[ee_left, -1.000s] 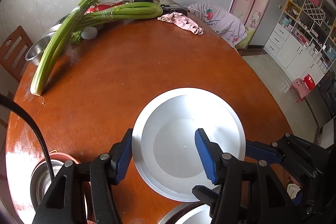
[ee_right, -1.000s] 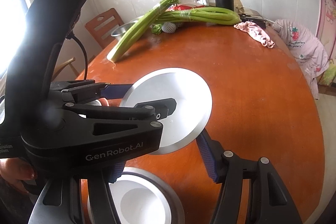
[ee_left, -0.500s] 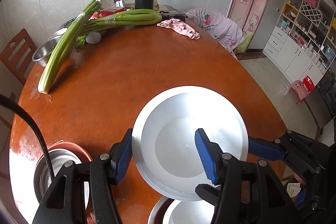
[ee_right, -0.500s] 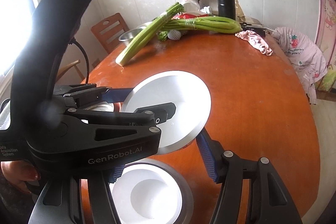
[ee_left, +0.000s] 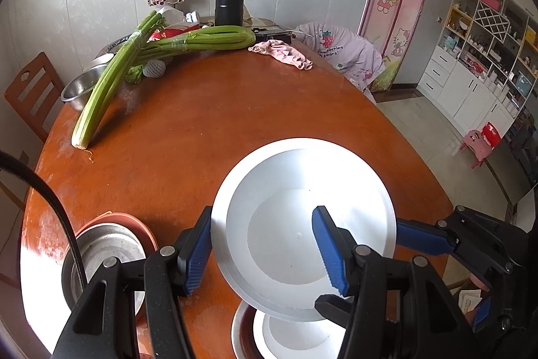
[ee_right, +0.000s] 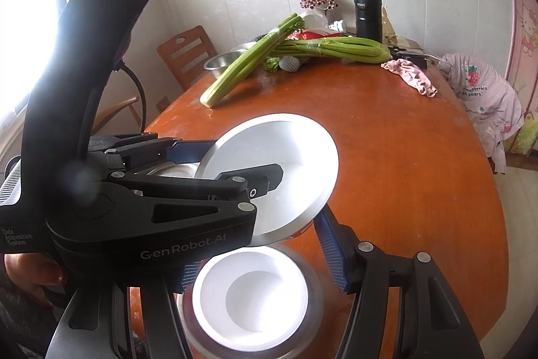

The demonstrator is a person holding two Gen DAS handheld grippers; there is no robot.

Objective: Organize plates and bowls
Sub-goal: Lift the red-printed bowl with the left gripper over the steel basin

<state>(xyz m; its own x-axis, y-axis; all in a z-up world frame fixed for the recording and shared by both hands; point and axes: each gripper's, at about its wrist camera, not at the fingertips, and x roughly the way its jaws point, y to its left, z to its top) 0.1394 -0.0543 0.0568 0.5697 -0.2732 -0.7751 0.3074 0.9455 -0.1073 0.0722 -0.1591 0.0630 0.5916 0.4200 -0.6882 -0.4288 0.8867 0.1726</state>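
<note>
- My left tool (ee_left: 262, 211) is clenched on the white plate (ee_left: 302, 190). One blue pad sits behind the plate's left rim and the other lies over its face.
- My right tool (ee_right: 259, 241) comes in from the lower right of the left view. One finger reaches the plate's right rim, and I cannot tell whether it clamps.
- The plate hangs tilted above the bench (ee_left: 201, 123), low and centre in both views.
- Directly beneath it, a white bowl (ee_right: 255, 291) sits inside a steel dish (ee_right: 312, 291).
- At lower left of the left view, a steel bowl (ee_left: 101, 251) rests in a reddish plate (ee_left: 144, 231).
- Celery (ee_left: 101, 96) and a black flask (ee_left: 229, 2) lie at the upper left.
</note>
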